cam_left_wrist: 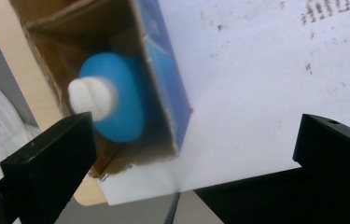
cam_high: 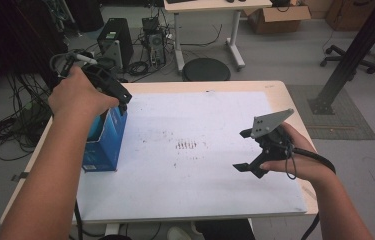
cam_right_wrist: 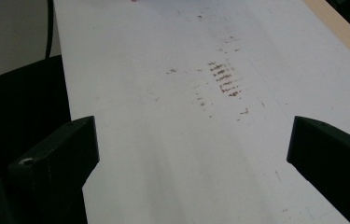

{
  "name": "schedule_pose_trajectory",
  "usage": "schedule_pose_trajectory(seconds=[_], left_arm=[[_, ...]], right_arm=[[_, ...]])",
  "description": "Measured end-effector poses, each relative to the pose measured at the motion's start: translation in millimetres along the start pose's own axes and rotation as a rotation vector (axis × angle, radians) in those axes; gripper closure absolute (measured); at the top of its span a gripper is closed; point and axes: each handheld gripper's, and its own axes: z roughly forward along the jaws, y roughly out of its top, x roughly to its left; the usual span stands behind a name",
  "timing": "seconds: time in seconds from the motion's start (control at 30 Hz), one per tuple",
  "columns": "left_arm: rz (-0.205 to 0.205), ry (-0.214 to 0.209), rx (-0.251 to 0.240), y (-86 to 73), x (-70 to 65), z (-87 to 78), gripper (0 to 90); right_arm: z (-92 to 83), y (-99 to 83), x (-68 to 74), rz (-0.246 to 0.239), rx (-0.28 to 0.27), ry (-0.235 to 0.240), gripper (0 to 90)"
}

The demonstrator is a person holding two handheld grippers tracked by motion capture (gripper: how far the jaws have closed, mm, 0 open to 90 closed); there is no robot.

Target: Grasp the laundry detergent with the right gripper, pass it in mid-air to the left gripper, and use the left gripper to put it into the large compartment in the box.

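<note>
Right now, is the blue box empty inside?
No, the left gripper view looks into the open blue box and shows a blue bottle with a white cap inside.

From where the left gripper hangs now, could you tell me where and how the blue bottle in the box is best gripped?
Probably by the white cap or the neck just under it, coming straight down through the open top of the blue box. The blue bottle stands upright inside, and the cardboard walls block any approach from the side. The left gripper is open above it; one of its fingers already sits beside the cap.
</note>
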Motion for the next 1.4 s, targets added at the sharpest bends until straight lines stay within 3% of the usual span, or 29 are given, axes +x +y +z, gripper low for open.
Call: schedule_pose_trajectory(seconds=[0.07, 0.23, 0.37, 0.6, 0.8, 1.0, 1.1, 1.4], left_arm=[[0.045, -0.011, -0.01, 1.0, -10.5, -1.8, 0.2], [0.226, -0.05, -0.022, 3.2, -41.9, -4.9, 0.2], [0.34, -0.064, -0.039, 1.1, -67.9, -5.6, 0.2], [0.562, -0.089, -0.011, -7.8, -107.5, 0.9, 0.2], [0.719, -0.088, -0.049, -14.4, -129.9, 9.3, 0.2], [0.887, -0.076, 0.002, -20.0, -145.0, 25.9, 0.2], [0.931, -0.09, 0.023, -19.5, -148.7, 32.2, 0.2], [0.995, -0.116, 0.051, -15.3, -152.9, 40.6, 0.2]], right_arm=[[-1.3, -0.3, -0.8, -0.002, 0.008, -0.001, 2.4], [-7.0, 1.0, -4.4, -0.008, 0.032, -0.009, 2.4], [-12.8, 6.1, -7.6, -0.032, 0.07, -0.017, 2.5], [-15.5, 14.8, -17.6, -0.074, 0.152, -0.002, 2.5], [-9.9, 16.7, -24.7, -0.096, 0.224, 0.0, 2.9], [-2.7, 14.0, -26.8, -0.116, 0.279, 0.02, 3.1], [0.0, 11.5, -28.6, -0.119, 0.297, 0.026, 3.2], [5.0, 6.7, -30.6, -0.108, 0.328, 0.04, 3.3]])
